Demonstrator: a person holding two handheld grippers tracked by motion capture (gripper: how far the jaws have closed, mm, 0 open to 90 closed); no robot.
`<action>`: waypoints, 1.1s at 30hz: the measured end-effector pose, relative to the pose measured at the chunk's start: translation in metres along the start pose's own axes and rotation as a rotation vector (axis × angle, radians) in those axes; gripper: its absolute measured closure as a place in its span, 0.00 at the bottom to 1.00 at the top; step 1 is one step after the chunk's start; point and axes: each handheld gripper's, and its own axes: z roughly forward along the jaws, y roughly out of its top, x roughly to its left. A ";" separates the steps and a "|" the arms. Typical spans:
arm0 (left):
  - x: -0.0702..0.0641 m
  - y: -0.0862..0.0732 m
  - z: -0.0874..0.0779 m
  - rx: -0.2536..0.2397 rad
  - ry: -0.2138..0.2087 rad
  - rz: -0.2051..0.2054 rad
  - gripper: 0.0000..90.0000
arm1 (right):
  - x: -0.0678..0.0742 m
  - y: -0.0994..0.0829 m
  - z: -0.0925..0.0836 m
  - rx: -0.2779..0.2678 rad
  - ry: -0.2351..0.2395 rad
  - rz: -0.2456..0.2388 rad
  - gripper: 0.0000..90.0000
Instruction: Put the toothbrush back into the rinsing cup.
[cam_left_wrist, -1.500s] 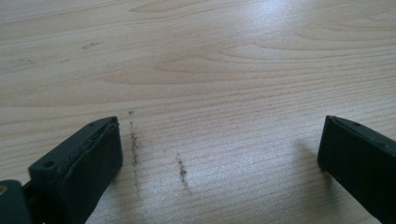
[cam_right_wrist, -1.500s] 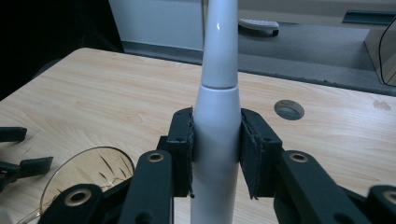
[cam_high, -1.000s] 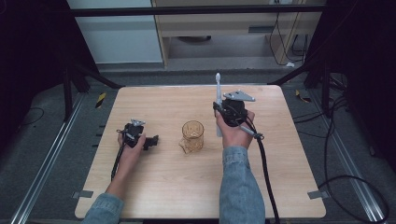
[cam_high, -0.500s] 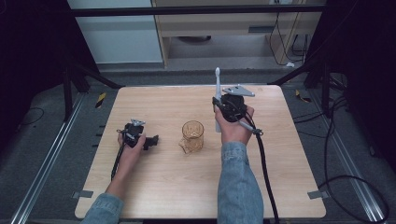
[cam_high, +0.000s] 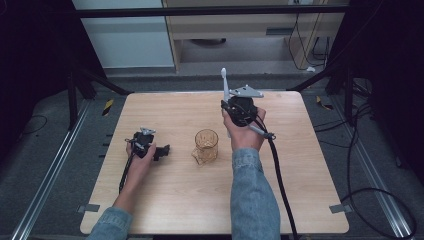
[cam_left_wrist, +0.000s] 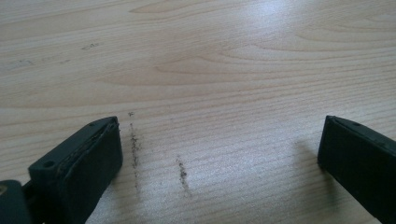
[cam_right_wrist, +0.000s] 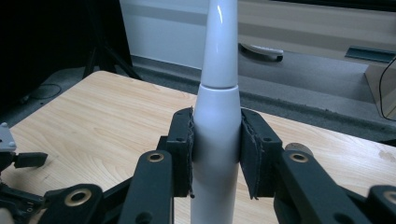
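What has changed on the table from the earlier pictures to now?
The right tongs, shut on the white electric toothbrush, have lifted it slightly higher, so its tip reaches further up in the high view. The left tongs stayed open, resting on the table. The amber glass cup did not move.

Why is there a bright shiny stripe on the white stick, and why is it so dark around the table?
In the right gripper view, light glares as a streak on the glossy white toothbrush held by the right gripper. In the high view, the wooden table is lit while both sides fall into darkness. In the left gripper view, the wood shows a pale sheen at the top.
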 end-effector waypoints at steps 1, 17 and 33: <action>0.000 0.000 0.000 0.000 0.000 0.000 0.00 | 0.001 0.001 0.000 0.000 0.001 -0.003 0.75; 0.000 0.000 0.000 -0.001 -0.001 0.000 0.00 | 0.011 0.009 0.006 -0.011 0.027 -0.018 0.75; 0.000 0.000 0.000 0.000 -0.002 0.001 0.00 | 0.023 0.006 0.012 -0.027 0.048 -0.032 0.75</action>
